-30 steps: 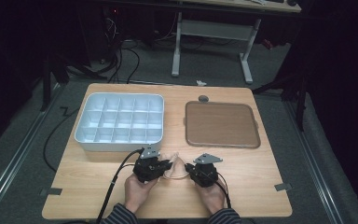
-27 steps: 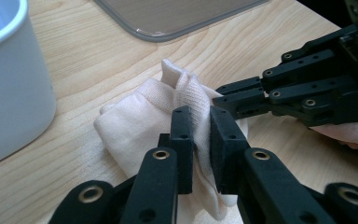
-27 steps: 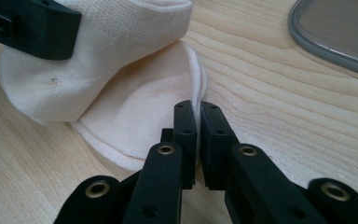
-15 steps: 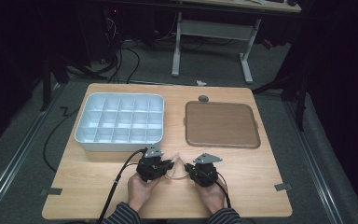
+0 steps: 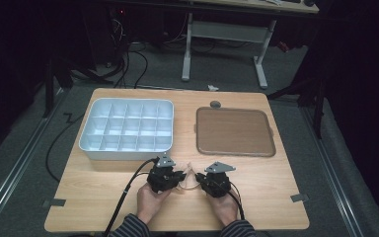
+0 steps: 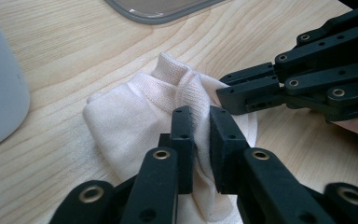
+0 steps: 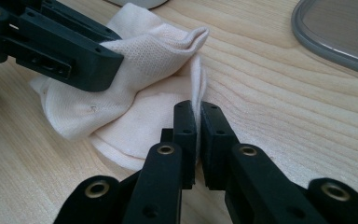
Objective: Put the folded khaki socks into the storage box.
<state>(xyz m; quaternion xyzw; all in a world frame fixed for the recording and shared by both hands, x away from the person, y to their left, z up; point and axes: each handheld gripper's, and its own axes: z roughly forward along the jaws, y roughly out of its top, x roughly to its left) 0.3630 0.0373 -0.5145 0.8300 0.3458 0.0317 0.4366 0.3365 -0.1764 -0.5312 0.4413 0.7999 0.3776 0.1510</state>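
Both claws pinch one cream cloth (image 6: 135, 116) lying on the wooden surface (image 5: 103, 197): the left claw (image 6: 200, 140) grips a fold, the right claw (image 7: 198, 135) an edge. The white compartment tray (image 5: 127, 129) behind looks empty, though its cells are small from above; the brown tray (image 5: 234, 131) beside it holds nothing.

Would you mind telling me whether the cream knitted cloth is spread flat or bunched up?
Bunched up: the cream knitted cloth rises in folds, pinched by the left gripper and right gripper.

Compartment box (image 5: 127, 129) at table's (image 5: 276, 207) left, tray (image 5: 235, 132) right, cloth (image 5: 188, 177) in front between both.
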